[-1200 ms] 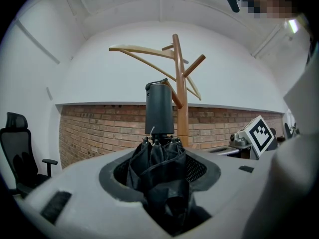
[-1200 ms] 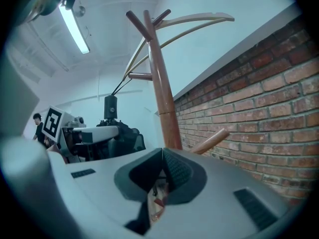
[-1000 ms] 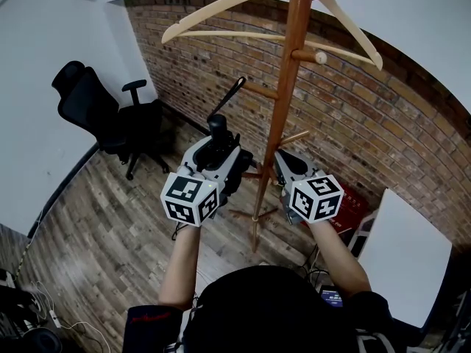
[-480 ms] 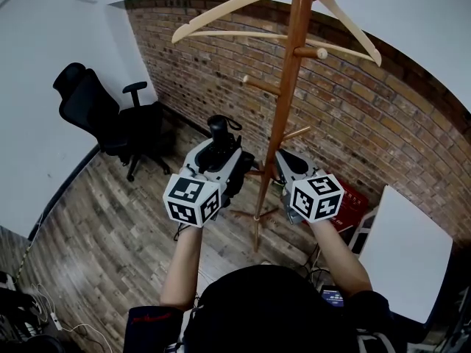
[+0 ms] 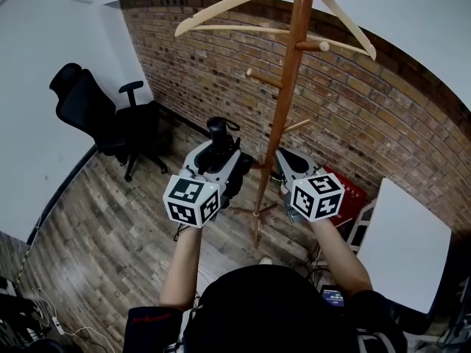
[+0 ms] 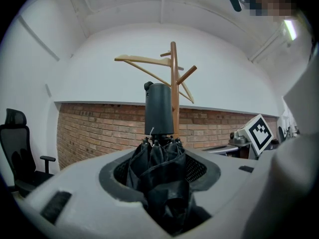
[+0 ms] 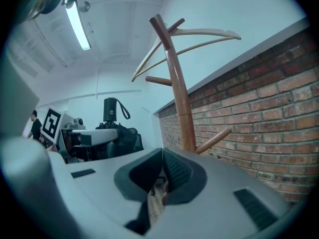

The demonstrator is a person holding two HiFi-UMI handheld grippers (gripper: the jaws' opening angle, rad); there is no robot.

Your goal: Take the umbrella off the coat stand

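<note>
A folded black umbrella stands upright between the jaws of my left gripper, handle up, just left of the wooden coat stand. In the left gripper view the pads close on the umbrella's bunched fabric, and its grey handle rises in front of the stand's pole. Its wrist strap hangs loose by the handle and is hooked on no peg. My right gripper sits on the other side of the pole at the same height. Its jaws meet with nothing between them.
A wooden clothes hanger hangs at the top of the stand. A black office chair stands at the left by the brick wall. A red box and a white table are at the right. Cables lie on the floor.
One second ago the umbrella's strap stretched up to a peg on the stand. It is now off the peg and lies by the handle. Both grippers drew slightly back from the pole.
</note>
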